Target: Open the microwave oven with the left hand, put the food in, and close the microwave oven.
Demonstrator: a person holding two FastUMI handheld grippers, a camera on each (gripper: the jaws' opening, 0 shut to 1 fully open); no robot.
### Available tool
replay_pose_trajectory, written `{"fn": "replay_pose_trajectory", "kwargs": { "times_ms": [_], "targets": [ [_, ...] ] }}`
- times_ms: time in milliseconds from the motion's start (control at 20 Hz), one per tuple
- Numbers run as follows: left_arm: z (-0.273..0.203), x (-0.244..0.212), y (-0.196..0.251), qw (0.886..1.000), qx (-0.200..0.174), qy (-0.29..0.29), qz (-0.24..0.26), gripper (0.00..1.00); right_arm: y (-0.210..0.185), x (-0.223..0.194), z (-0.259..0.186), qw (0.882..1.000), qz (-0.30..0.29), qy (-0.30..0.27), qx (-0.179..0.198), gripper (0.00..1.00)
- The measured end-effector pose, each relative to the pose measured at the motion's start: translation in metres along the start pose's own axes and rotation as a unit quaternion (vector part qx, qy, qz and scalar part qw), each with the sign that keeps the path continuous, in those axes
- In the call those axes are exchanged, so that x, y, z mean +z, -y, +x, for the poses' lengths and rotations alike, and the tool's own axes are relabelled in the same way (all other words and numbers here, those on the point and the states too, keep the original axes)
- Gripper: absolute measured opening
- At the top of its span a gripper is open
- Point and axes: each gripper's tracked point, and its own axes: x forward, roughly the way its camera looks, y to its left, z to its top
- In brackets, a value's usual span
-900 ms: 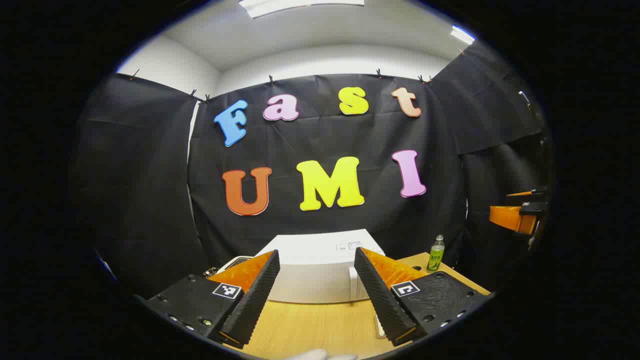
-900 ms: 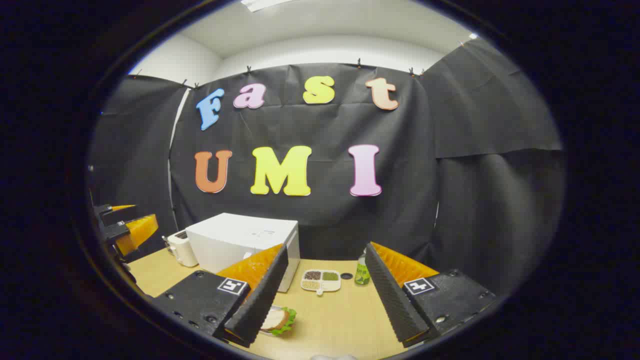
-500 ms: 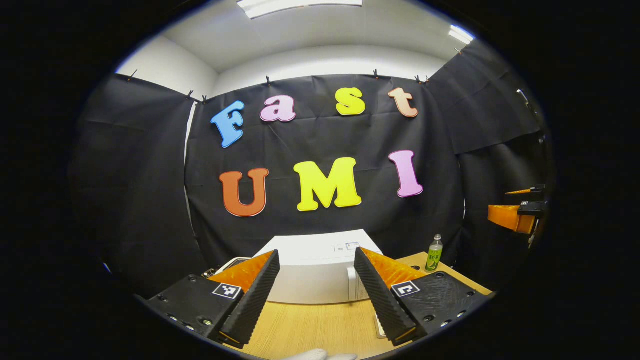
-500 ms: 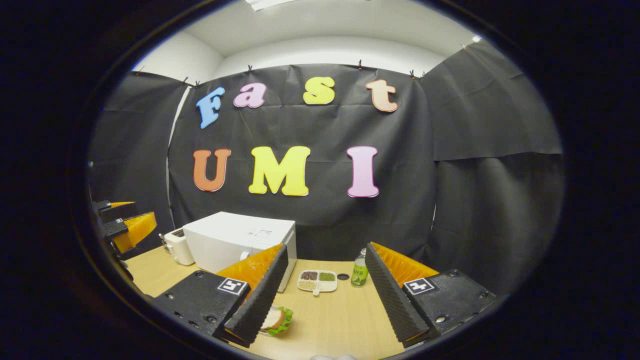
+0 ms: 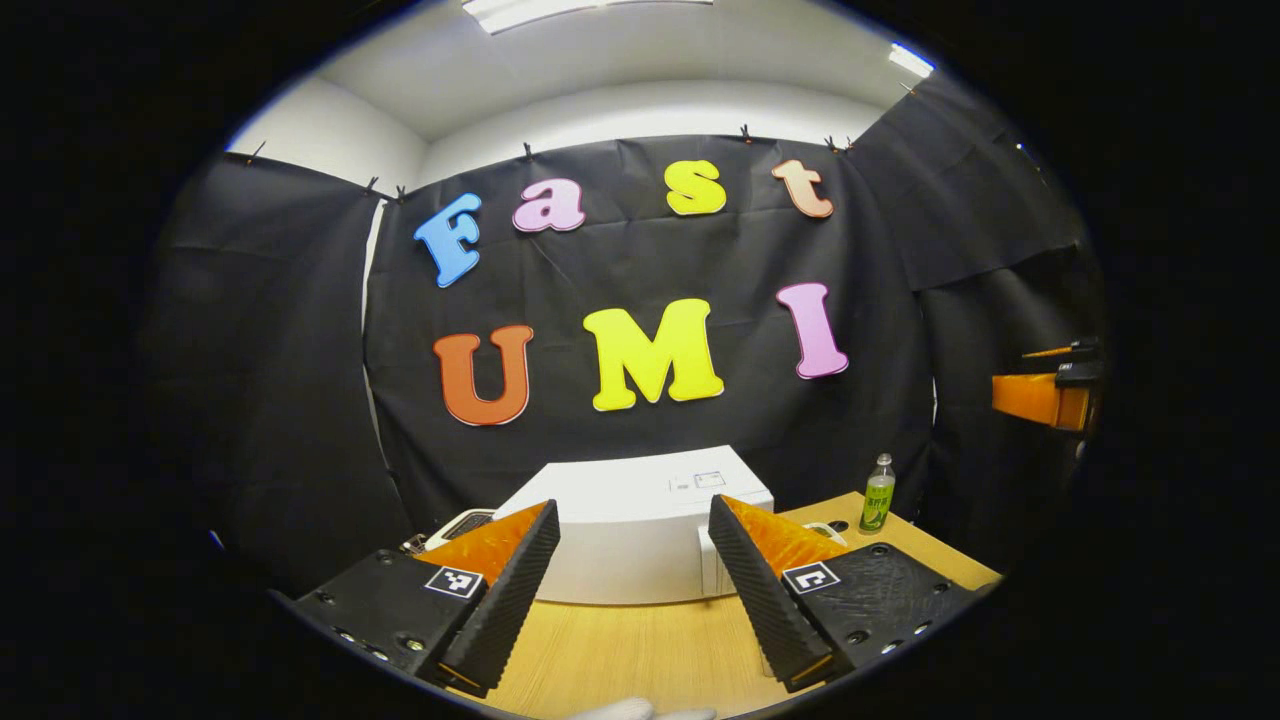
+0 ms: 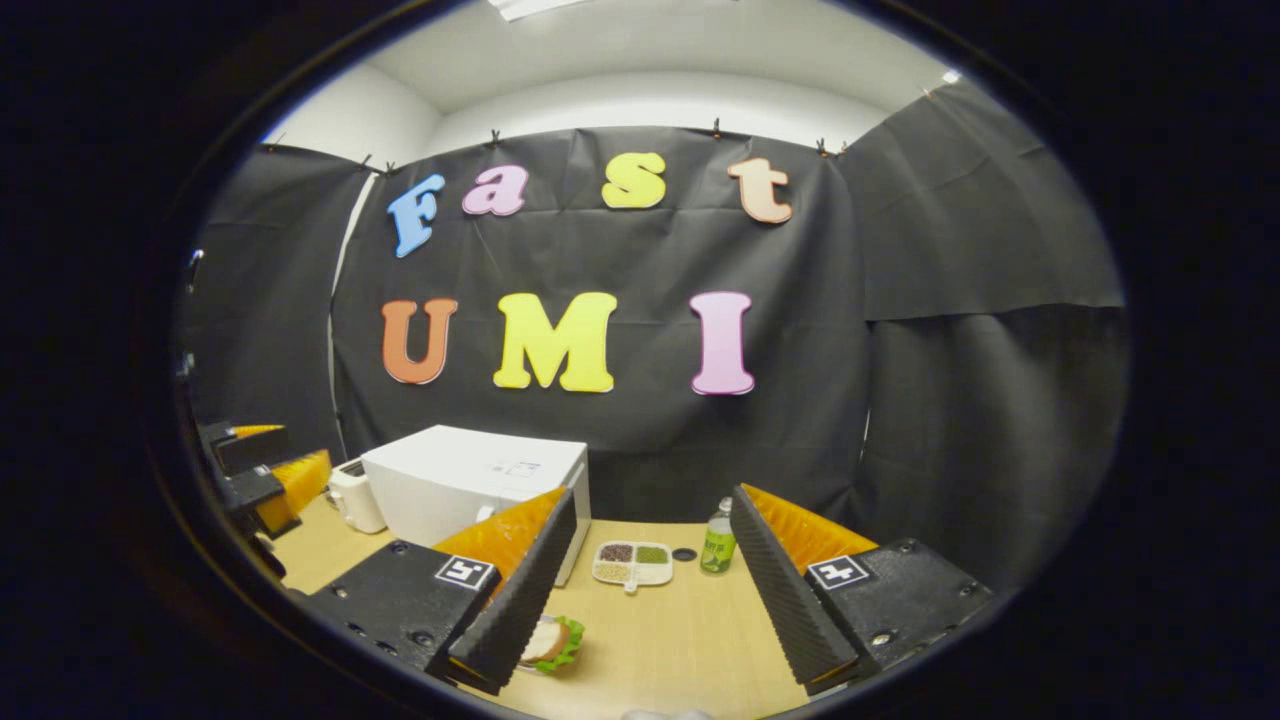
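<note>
A white microwave oven [image 5: 630, 535] stands shut on the wooden table [image 5: 620, 650], straight ahead of my left gripper [image 5: 630, 600], which is open and empty some way short of it. In the right gripper view the microwave [image 6: 470, 485] sits at the left. A sandwich with lettuce [image 6: 552, 642] lies on the table just by the left finger of my right gripper [image 6: 640, 605], which is open and empty above the table. The left gripper [image 6: 265, 480] shows at the far left edge there, and the right gripper [image 5: 1045, 395] hangs at the far right in the left gripper view.
A white toaster [image 6: 355, 497] stands left of the microwave. A divided white dish with grains [image 6: 630, 563], a small dark disc [image 6: 684, 553] and a green bottle [image 6: 716, 540] sit to its right. The bottle [image 5: 878, 493] also stands near the table's back right corner.
The left gripper has dropped slightly and edged toward the microwave, which looks a little larger. The right gripper has barely moved. Both stay open.
</note>
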Motion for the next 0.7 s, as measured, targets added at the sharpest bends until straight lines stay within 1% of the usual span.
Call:
{"fn": "replay_pose_trajectory", "kwargs": {
  "times_ms": [150,200,350,400,450,550,700],
  "targets": [
    [0.033,-0.035,0.019,1.0,-0.016,-0.021,-0.012,0.93,0.005,-0.001,-0.002,1.0,-0.003,-0.008,-0.001,0.92],
    [0.044,-0.049,0.026,0.999,-0.02,-0.035,-0.017,0.93,0.006,0.001,-0.003,1.0,0.002,-0.006,0.003,0.99],
    [0.082,-0.092,0.038,0.998,-0.011,-0.058,-0.027,0.87,0.004,-0.012,0.0,0.999,0.011,-0.029,0.01,0.99],
    [0.096,-0.103,0.043,0.997,-0.008,-0.064,-0.029,0.81,0.005,-0.017,0.001,0.999,0.008,-0.041,0.01,0.99],
    [0.108,-0.117,0.048,0.997,-0.007,-0.074,-0.033,0.86,0.006,-0.019,0.002,0.999,0.006,-0.049,0.009,0.99],
    [0.136,-0.134,0.062,0.996,-0.02,-0.076,-0.045,0.86,0.01,-0.024,0.006,0.998,-0.001,-0.063,0.004,0.99],
    [0.169,-0.16,0.069,0.995,-0.024,-0.09,-0.037,0.85,0.012,-0.035,0.01,0.996,-0.006,-0.086,-0.001,0.99]
  ]
}}
